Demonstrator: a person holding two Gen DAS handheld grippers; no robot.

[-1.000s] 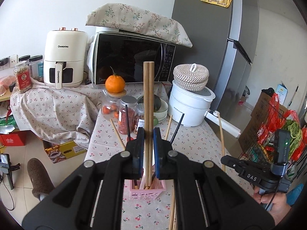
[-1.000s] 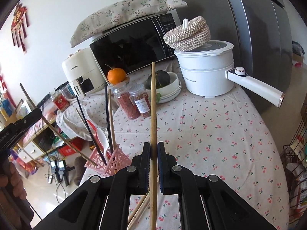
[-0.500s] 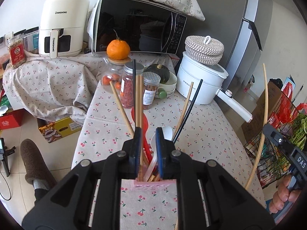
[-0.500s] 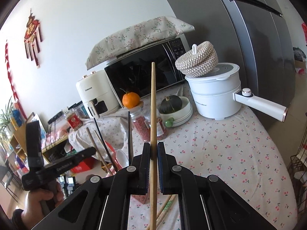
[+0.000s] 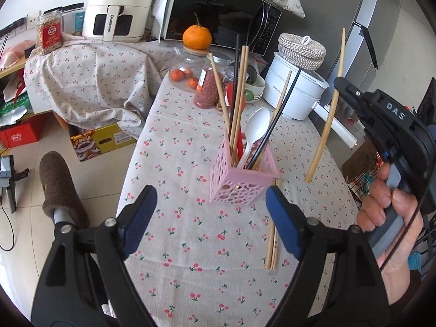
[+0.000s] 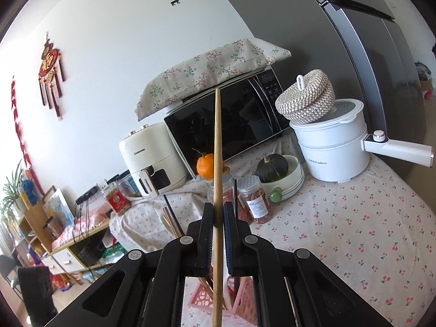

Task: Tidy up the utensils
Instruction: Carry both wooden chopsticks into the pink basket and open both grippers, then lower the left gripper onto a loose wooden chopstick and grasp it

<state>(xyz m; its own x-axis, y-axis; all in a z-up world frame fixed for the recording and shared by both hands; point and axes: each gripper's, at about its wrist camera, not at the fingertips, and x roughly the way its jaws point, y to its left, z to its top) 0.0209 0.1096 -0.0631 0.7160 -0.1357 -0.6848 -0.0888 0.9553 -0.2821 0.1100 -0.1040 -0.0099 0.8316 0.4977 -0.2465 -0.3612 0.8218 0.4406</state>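
Step in hand: the left gripper (image 5: 211,204) has just been opening and now stands wide with nothing between its pads, above the pink holder (image 5: 241,179), which already carries wooden chopsticks (image 5: 239,92), black ones and a white spoon (image 5: 254,133).
Right gripper: the right gripper (image 6: 218,212) is clamped narrow on one wooden chopstick (image 6: 217,169), held near upright; in the left view it hangs at 3 o'clock of the holder, apart from it.
Left to do: loose chopsticks (image 5: 272,242) lie on the bench (image 5: 190,245) at 5 o'clock of the holder.
Next move: I judge the held stick must be brought over the holder's mouth, tip down, lowered among the others, then let go.
Writing: "CHANGHONG" on the air fryer (image 5: 120,5); "DAS" on the right gripper body; "Royalstar" on the white pot (image 6: 331,150); jar labels too small to read.
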